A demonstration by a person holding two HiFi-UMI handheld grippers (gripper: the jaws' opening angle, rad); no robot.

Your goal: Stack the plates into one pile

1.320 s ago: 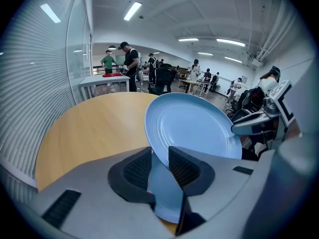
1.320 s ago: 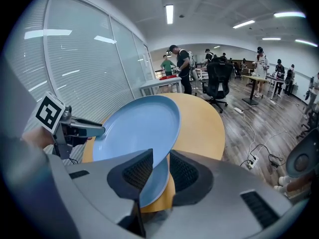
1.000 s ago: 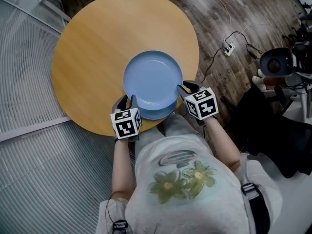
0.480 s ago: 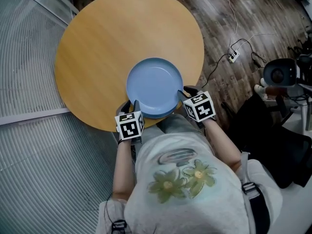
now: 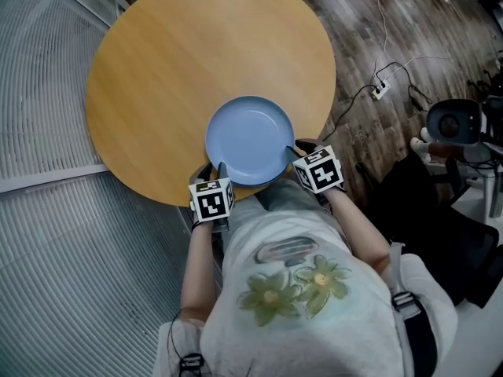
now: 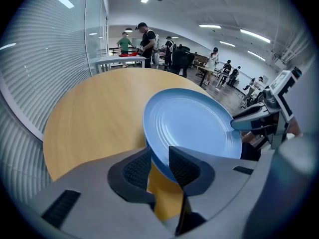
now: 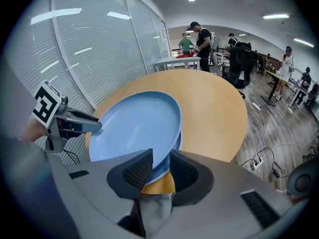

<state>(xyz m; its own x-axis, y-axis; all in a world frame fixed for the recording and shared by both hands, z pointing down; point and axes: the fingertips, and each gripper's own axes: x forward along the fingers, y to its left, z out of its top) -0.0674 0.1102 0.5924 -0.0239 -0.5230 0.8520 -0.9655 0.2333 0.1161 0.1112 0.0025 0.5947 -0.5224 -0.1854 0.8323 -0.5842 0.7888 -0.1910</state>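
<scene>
At the near edge of the round table (image 5: 157, 77), right in front of the person, a blue plate (image 5: 250, 138) is sitting between the two grippers, and directly under it a second blue plate (image 7: 179, 137) is peeking out, only a sliver of its rim showing. The left gripper (image 6: 159, 156) is pinching the top plate's rim on its side, jaws part closed with the ribbed pads pressing the edge from above and below; the right gripper (image 7: 160, 156) is doing the same on the opposite side, so the plate is hanging between two narrow grips. The top plate is lining up almost squarely over the lower one, though whether it is already resting on it cannot be told from here. This looks like the closing step of the stacking: seating the top plate into its partner. The next move is calling for a level, gentle set-down, both jaws opening together, then a straight pull back so neither pad drags the rim off centre. Beyond the table, a power strip (image 5: 380, 90) is lying on the wooden floor.
</scene>
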